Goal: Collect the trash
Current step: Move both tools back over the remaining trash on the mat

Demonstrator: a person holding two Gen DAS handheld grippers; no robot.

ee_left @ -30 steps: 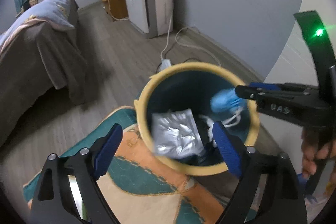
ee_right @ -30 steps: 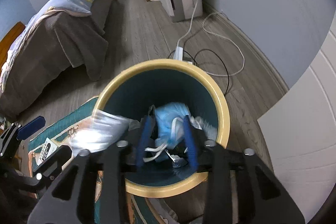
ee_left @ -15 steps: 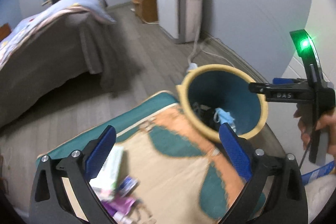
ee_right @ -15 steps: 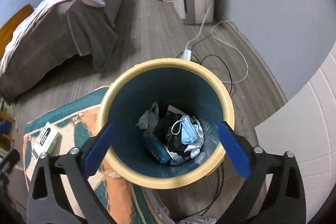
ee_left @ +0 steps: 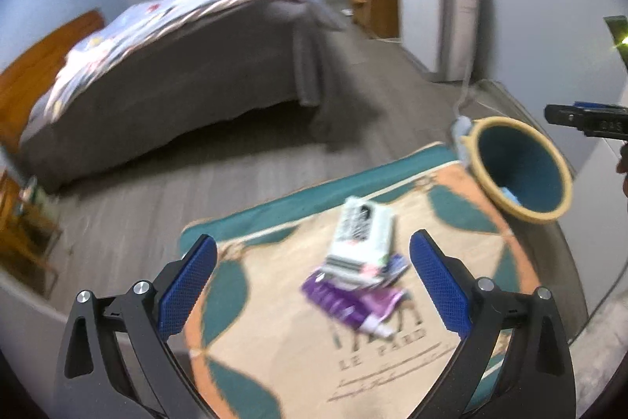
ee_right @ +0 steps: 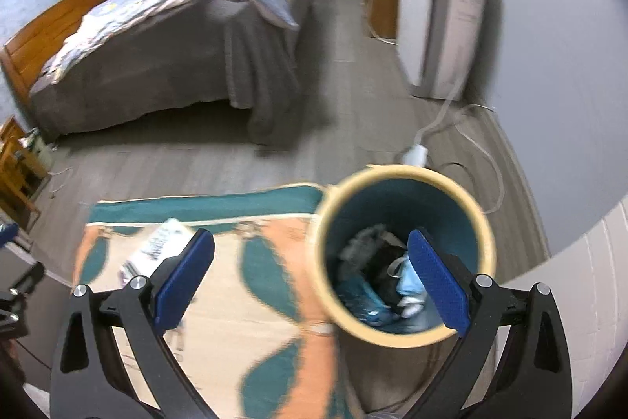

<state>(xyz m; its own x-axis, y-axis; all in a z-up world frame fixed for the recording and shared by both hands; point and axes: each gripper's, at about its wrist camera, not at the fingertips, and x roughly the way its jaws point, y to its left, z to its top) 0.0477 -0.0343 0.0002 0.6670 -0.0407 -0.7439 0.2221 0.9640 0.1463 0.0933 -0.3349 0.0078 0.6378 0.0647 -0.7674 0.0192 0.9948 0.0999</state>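
A yellow-rimmed teal trash bin [ee_right: 404,254] stands at the rug's right edge, holding a blue face mask [ee_right: 410,281], a silver packet and dark scraps. It also shows in the left wrist view [ee_left: 518,169]. A white box [ee_left: 361,234] and a purple wrapper [ee_left: 349,301] lie on the patterned rug [ee_left: 298,352]; the box shows in the right wrist view [ee_right: 159,244]. My left gripper [ee_left: 314,285] is open and empty above the rug, the trash pile between its fingers. My right gripper [ee_right: 310,285] is open and empty, its right finger over the bin.
A bed [ee_right: 176,38] with a grey cover fills the back left. A white appliance [ee_right: 439,26] and a wooden stand are at the back right wall. A power strip and cables [ee_right: 451,144] lie on the floor behind the bin. A wooden rack [ee_left: 23,218] is far left.
The left gripper dropped the silver packet and the right gripper the blue mask into the bin. Both opened and pulled back left, the left now over the trash on the rug.
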